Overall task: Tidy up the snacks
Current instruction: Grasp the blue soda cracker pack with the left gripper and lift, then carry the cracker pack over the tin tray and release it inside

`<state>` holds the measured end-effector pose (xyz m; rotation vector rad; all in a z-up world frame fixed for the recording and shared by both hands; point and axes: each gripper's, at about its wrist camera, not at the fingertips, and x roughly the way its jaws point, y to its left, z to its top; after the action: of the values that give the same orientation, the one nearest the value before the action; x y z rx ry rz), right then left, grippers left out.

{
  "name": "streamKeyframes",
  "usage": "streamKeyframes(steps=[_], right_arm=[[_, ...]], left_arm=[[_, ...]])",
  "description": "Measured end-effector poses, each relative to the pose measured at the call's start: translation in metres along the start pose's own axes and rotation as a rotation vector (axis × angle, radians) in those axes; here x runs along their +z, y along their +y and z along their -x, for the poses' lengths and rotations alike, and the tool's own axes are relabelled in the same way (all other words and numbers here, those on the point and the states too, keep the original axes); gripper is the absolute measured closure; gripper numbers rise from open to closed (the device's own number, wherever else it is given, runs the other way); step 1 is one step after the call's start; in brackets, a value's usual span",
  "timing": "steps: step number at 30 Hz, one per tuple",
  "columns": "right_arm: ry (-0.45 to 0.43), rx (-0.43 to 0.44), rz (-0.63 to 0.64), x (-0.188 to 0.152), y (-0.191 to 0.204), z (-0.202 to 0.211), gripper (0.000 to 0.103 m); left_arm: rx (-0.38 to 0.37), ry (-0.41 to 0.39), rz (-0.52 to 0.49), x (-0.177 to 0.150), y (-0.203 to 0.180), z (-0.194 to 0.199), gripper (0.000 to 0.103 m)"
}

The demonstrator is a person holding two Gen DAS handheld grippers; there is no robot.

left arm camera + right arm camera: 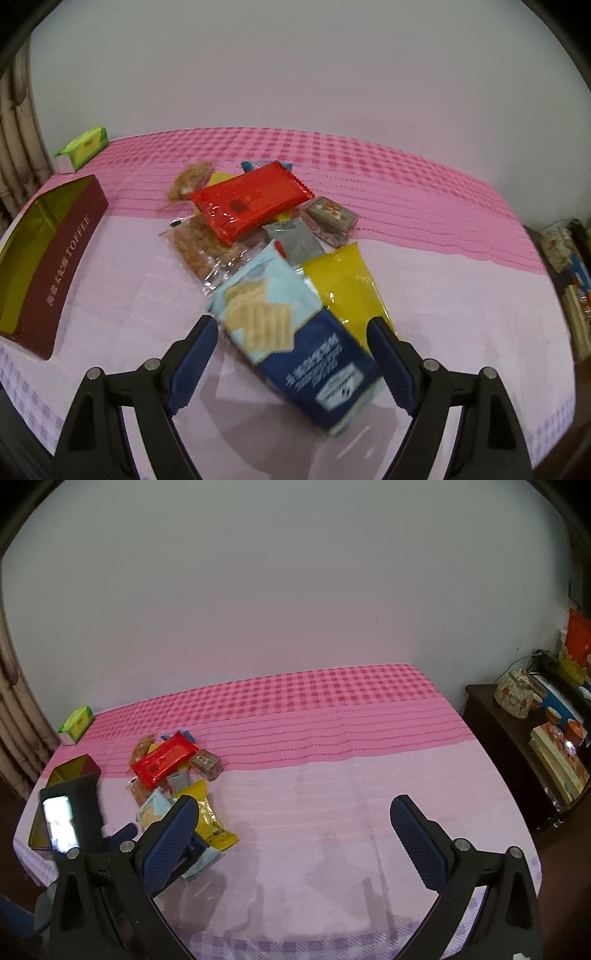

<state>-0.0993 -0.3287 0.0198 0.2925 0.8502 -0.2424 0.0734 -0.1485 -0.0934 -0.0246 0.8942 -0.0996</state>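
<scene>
From my left hand-held gripper [291,339] I saw its ribbed blue pads spread wide, the glossy blue cracker packet [291,332] lying between them, contact unclear. Just beyond lay a yellow foil pouch [345,288], a shiny red wrapper [251,199] and clear peanut bags [201,245]; the maroon toffee tin [48,266] sat open off its left. Only the right view showed my right hand-held gripper [291,834], wide apart and empty over bare checked cloth on the table [332,812], and a dark sideboard [517,760] to its right.
</scene>
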Motion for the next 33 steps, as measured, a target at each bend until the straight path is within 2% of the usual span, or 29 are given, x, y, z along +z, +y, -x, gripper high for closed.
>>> streamKeyframes(steps=[2, 3, 11, 15, 18, 23, 33], right_arm=[[0.006, 0.014, -0.002, -0.001, -0.001, 0.000, 0.000], [0.008, 0.022, -0.003, -0.002, -0.001, 0.000, 0.000], [-0.019, 0.065, -0.055, 0.003, -0.006, 0.014, 0.000], [-0.038, 0.075, -0.062, 0.004, -0.005, 0.022, 0.000], [-0.045, 0.085, -0.067, 0.004, -0.004, 0.026, 0.000], [-0.045, 0.110, -0.056, 0.002, 0.006, 0.030, 0.000], [-0.046, 0.118, -0.032, 0.001, 0.018, 0.037, 0.000]], left_arm=[[0.034, 0.010, -0.007, 0.000, -0.003, -0.006, 0.021], [0.034, 0.016, -0.007, -0.002, -0.003, -0.007, 0.028], [-0.023, 0.038, -0.084, -0.017, 0.001, 0.004, 0.044], [-0.048, -0.003, -0.135, -0.016, 0.008, 0.031, 0.046], [-0.056, -0.063, -0.160, -0.006, 0.019, 0.061, 0.046], [-0.034, -0.143, -0.144, 0.023, 0.052, 0.103, 0.046], [0.109, -0.258, -0.068, 0.071, 0.150, 0.170, 0.046]])
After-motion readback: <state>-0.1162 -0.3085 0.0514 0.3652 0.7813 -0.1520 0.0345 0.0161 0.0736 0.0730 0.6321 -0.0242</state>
